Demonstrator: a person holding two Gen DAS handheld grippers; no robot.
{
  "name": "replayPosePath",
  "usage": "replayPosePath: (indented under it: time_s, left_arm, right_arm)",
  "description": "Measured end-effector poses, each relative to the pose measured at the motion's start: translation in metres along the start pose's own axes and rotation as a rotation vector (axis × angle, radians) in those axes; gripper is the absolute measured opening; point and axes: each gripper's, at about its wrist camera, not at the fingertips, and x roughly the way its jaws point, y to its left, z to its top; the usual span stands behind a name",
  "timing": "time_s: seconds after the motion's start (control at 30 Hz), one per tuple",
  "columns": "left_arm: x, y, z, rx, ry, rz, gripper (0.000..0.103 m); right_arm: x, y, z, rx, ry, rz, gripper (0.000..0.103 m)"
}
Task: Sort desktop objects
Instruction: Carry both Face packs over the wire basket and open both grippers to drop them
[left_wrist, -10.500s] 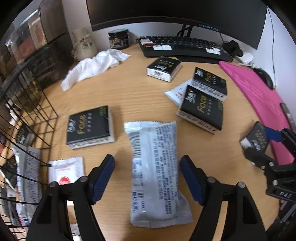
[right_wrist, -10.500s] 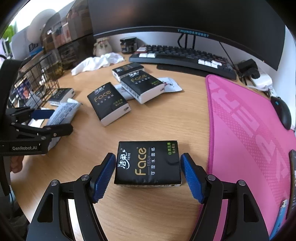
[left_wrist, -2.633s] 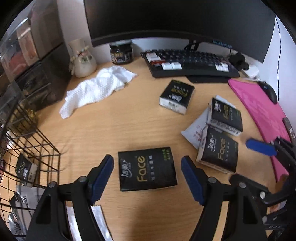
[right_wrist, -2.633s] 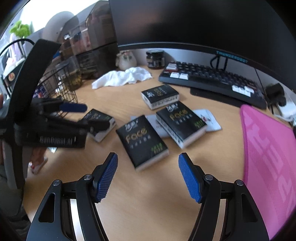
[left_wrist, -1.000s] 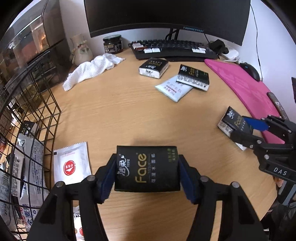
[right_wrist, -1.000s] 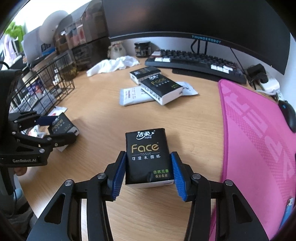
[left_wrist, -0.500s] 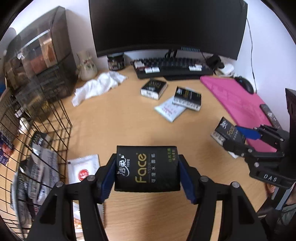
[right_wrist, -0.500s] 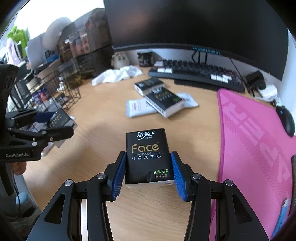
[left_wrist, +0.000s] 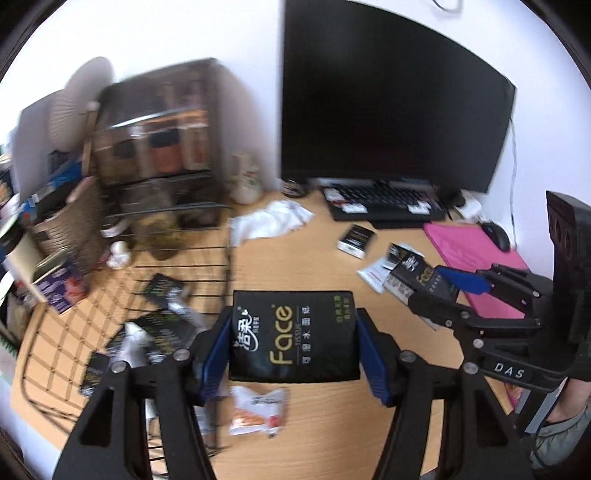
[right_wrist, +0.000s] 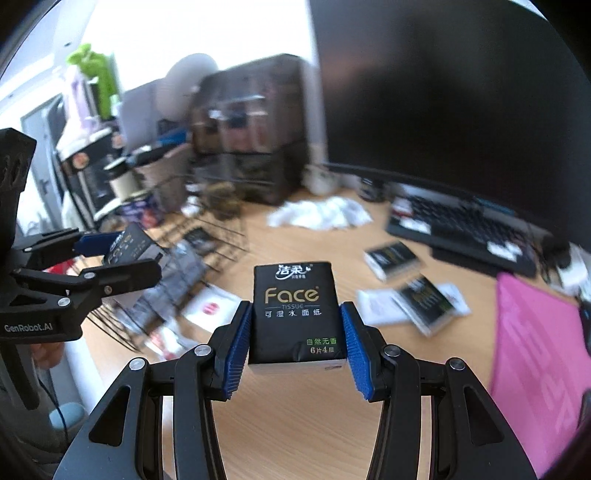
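My left gripper (left_wrist: 293, 352) is shut on a black "Face" tissue pack (left_wrist: 293, 334) and holds it in the air beside the black wire basket (left_wrist: 122, 295), which has several packs inside. My right gripper (right_wrist: 297, 341) is shut on another black "Face" tissue pack (right_wrist: 297, 314), also lifted above the desk. The left gripper with its pack also shows in the right wrist view (right_wrist: 122, 254), over the basket (right_wrist: 207, 240). The right gripper also shows in the left wrist view (left_wrist: 439, 291). Two black tissue packs (left_wrist: 356, 240) (right_wrist: 430, 299) and a white packet (left_wrist: 373, 275) lie on the desk.
A white sachet (left_wrist: 258, 410) lies on the desk below my left gripper. A white cloth (left_wrist: 273, 219), a jar (left_wrist: 293, 186), a keyboard (left_wrist: 384, 206), a monitor (left_wrist: 391, 96), a pink mat (left_wrist: 476, 258) and a mouse (left_wrist: 496, 234) stand at the back. Dark drawers (left_wrist: 159, 147) stand behind the basket.
Both grippers have risen higher and swung left toward the wire basket, each still holding its tissue pack. The view is blurred by the motion.
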Motion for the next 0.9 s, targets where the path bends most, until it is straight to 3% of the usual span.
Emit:
replayPosePath:
  time_s: [0.27,0.43,0.9]
  left_arm:
    - [-0.021,0.074,-0.009,-0.121,-0.019,0.104,0.068]
    - [-0.030,0.113,-0.020,-0.189,-0.021,0.150,0.068]
    - [-0.027,0.126,-0.026,-0.200,0.009,0.195,0.069]
  right_arm:
    - [0.035,0.080,0.032,-0.126,-0.006,0.102,0.044]
    - [0.054,0.094,0.036,-0.117,0.009,0.127,0.043]
    - [0.057,0.103,0.036,-0.129,0.011,0.154,0.043]
